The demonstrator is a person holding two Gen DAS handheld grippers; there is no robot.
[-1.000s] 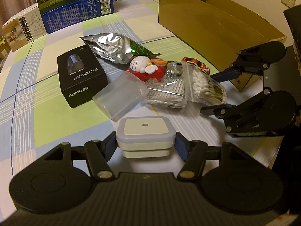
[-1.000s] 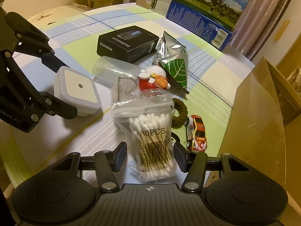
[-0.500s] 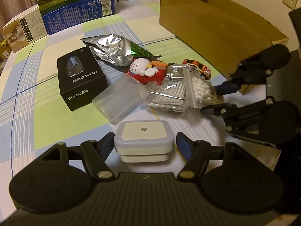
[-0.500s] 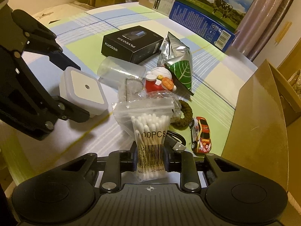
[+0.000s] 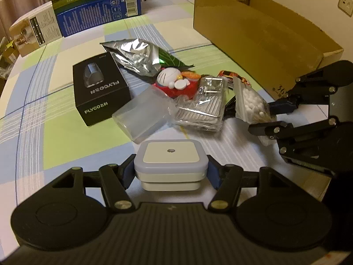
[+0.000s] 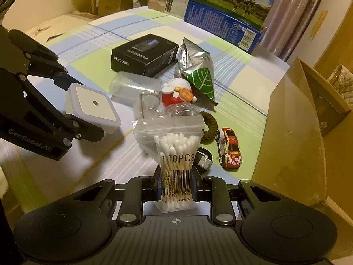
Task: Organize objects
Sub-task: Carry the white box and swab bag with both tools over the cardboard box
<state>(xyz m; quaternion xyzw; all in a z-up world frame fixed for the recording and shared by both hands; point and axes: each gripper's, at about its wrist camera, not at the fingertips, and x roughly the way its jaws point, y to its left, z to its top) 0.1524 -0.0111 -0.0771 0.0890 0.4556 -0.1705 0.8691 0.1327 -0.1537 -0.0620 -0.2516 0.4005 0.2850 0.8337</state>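
The left tool [image 5: 171, 172] is closing its blue pads on a smooth, rounded-square white plastic night light [image 5: 171, 164], which sits between them with the pads at its two side walls; it has a matte face and a small dark dot at its centre. The right tool [image 6: 175, 184] is clamped on the lower end of a crinkled clear zip bag of cotton swabs [image 6: 174, 152], pinching it narrow at the barcode so the white tips fan out above. Both stand over a bench [image 5: 66, 137] covered in a smooth checked cloth of pale green, blue and white. In a loose heap behind lie a matte black carton [image 5: 100, 92], a frosted translucent plastic case [image 5: 143, 116], a creased silver foil pouch [image 5: 134, 56] with a green leaf print, a glossy red-and-white figurine [image 5: 174, 82] and a shiny clear packet [image 5: 203, 105]. The near left part of the cloth is bare and gives open room; on the right a tall brown cardboard box [image 5: 264, 35] walls off that edge close to the heap. Only the right wrist view shows the small red toy car [image 6: 229, 146], fully clear beside the box wall, a dark braided ring [image 6: 210, 125] and a black USB plug [image 6: 204, 155] just behind the bag. The left wrist view alone shows the bag edge-on.
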